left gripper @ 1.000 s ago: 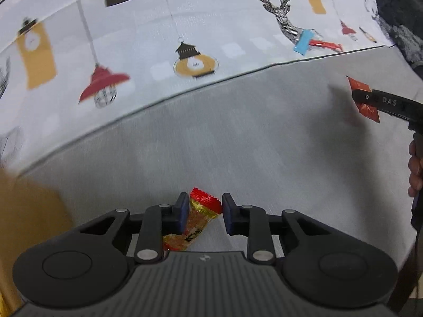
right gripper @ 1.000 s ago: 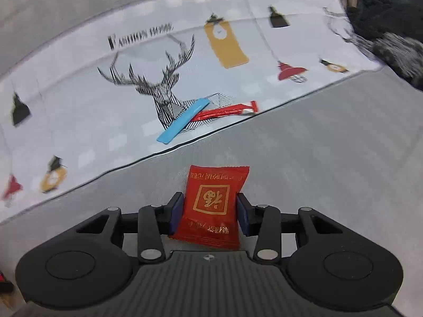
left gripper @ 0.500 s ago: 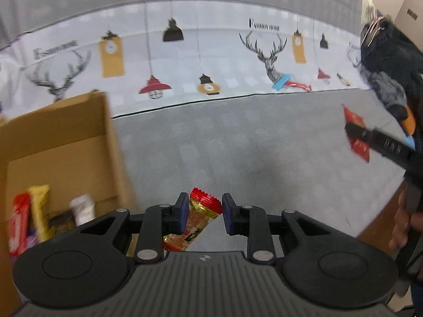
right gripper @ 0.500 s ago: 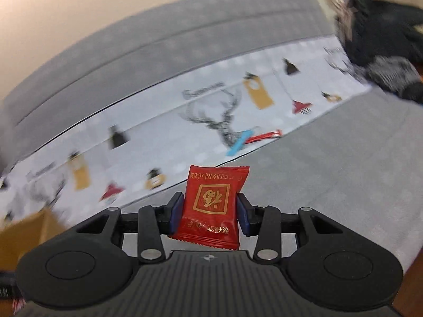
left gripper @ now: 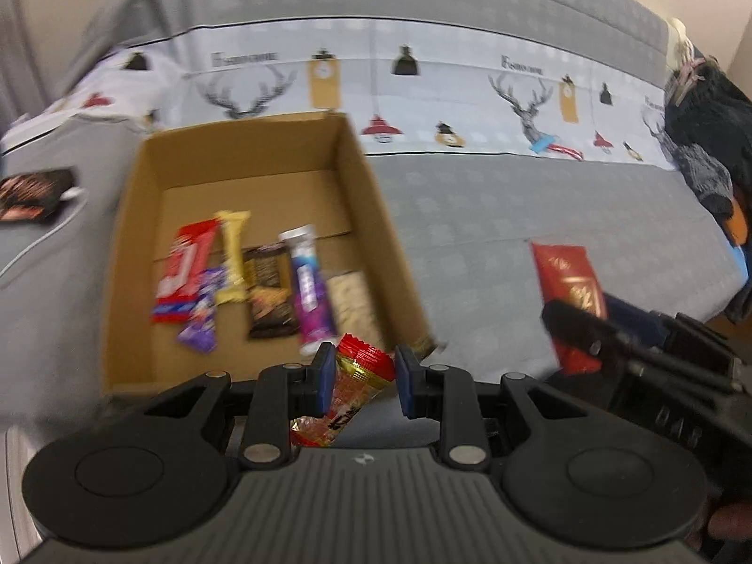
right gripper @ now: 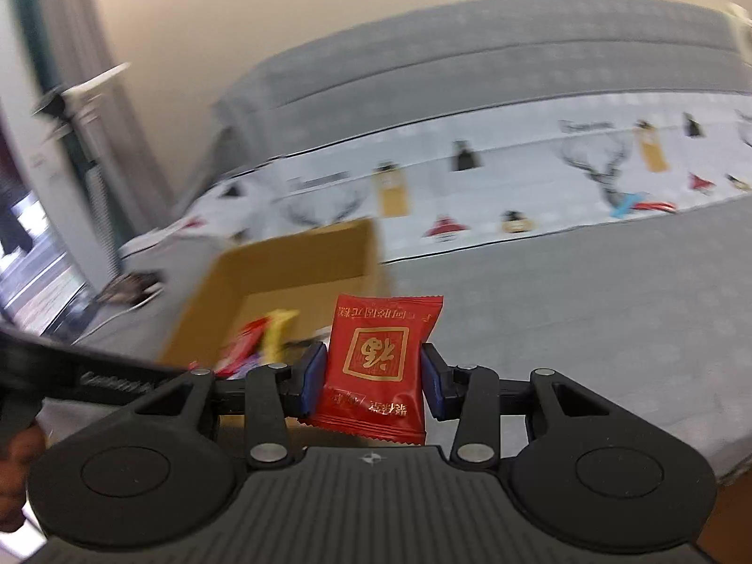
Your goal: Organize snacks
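Note:
My left gripper [left gripper: 364, 378] is shut on a red and gold candy [left gripper: 359, 373] and hangs above the near right corner of an open cardboard box [left gripper: 235, 141]. Several snack bars and packets [left gripper: 263, 277] lie on the box floor. My right gripper [right gripper: 373, 378] is shut on a flat red packet with a gold emblem [right gripper: 376, 357], held upright in the air to the right of the box [right gripper: 291, 263]. In the left wrist view the right gripper [left gripper: 587, 315] shows at the right edge with that red packet [left gripper: 564, 272].
The box stands on a grey sofa seat [left gripper: 470, 235]. Behind it lies a white cloth printed with deer and lamps, with a blue and a red stick packet [left gripper: 554, 146] on it. A dark packet [left gripper: 35, 192] lies left of the box. Dark clothing [left gripper: 709, 141] is heaped at the right.
Both grippers have swung left and risen, each keeping its snack. The cardboard box has come into view, and the stick packets have fallen away to the far right.

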`<state>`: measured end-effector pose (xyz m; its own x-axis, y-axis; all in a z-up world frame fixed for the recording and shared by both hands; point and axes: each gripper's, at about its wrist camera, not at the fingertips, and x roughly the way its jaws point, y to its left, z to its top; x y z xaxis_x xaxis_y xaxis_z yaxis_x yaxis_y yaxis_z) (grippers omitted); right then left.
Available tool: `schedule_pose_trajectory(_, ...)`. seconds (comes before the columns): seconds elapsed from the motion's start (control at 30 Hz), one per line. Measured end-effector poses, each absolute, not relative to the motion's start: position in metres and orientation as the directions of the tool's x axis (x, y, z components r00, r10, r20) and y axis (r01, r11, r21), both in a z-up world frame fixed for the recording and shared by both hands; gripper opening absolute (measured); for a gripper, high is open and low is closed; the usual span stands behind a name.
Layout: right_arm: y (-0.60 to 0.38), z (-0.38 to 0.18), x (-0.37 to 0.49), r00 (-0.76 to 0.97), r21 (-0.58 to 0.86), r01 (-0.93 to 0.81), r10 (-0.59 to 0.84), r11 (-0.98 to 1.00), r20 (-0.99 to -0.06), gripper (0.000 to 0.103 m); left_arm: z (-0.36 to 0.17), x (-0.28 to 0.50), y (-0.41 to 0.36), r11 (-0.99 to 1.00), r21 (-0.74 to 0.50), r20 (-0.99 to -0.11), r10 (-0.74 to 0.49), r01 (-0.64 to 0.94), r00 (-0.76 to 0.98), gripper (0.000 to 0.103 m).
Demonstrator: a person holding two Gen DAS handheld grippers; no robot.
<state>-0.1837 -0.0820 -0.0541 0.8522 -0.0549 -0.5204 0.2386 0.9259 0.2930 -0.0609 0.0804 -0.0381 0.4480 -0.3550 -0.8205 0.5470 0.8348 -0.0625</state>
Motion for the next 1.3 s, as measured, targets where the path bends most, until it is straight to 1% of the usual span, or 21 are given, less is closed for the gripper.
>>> schedule_pose_trajectory(0.2, -0.029, -0.044, -0.199, 0.853, 0.247, 0.146, 0.004, 0.958, -0.522, 0.044, -0.03, -0.09, 0.131, 0.867, -0.048, -0.791, -0.336, 0.495, 0.511, 0.03)
schedule_pose_trajectory(0.4, -0.007, -0.038, -0.213, 0.854, 0.193, 0.128, -0.009, 0.973, -0.52, 0.044, -0.026, -0.119, 0.158, 0.87, -0.074, -0.766, -0.363, 0.487, 0.531, 0.03)
schedule_pose_trajectory(0.77, 0.016, -0.031, -0.225, 0.864, 0.134, 0.105, -0.024, 0.985, -0.503, 0.044, -0.022, -0.137, 0.166, 0.857, -0.083, -0.74, -0.394, 0.508, 0.545, 0.03)
schedule_pose_trajectory(1.3, 0.014, -0.032, -0.22, 0.853, 0.123, 0.103, -0.024, 0.987, -0.522, 0.044, -0.027, -0.131, 0.167, 0.85, -0.105, -0.746, -0.41, 0.515, 0.525, 0.03)
